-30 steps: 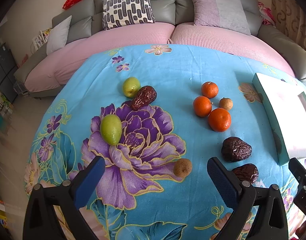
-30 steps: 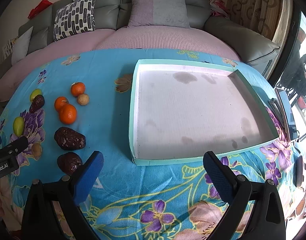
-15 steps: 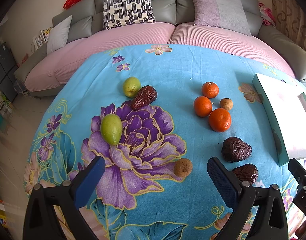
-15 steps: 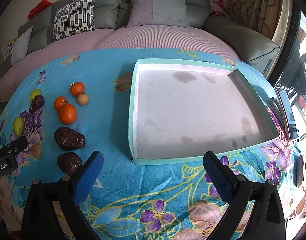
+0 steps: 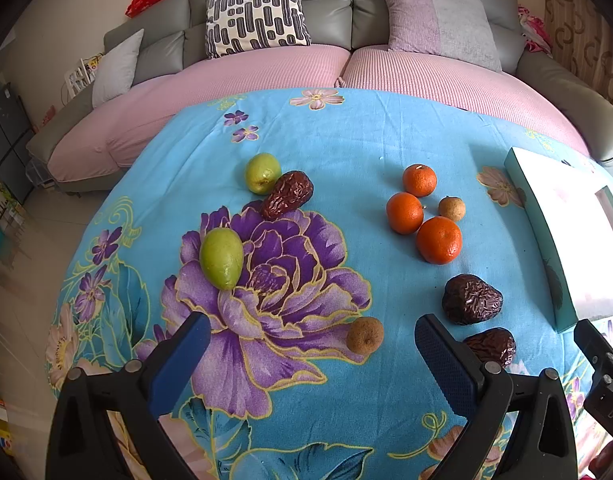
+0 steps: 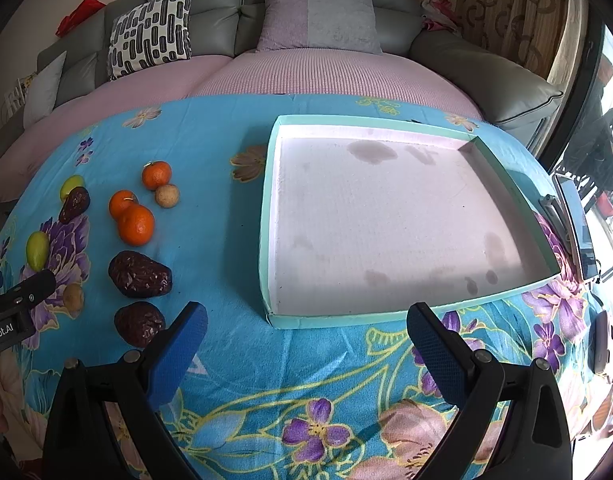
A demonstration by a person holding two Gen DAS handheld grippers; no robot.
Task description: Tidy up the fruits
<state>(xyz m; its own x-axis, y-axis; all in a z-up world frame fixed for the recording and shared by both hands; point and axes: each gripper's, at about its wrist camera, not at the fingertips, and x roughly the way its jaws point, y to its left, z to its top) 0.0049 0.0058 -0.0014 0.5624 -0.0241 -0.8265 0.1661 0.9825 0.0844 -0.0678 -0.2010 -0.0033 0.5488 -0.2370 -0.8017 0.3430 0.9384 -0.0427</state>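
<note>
Nothing picked yet; both tongs gape wide, empty; left tongs [image 5: 308, 344] hover over the tabletop w/ a small brown fruit [image 5: 364, 335] just ahead, 1 o'clock; right tongs [image 6: 306, 328] face the empty tray [image 6: 268, 216]; fruit sits loose at its 9 o'clock; next, I'd say: close on one fruit, carry to tray.
</note>
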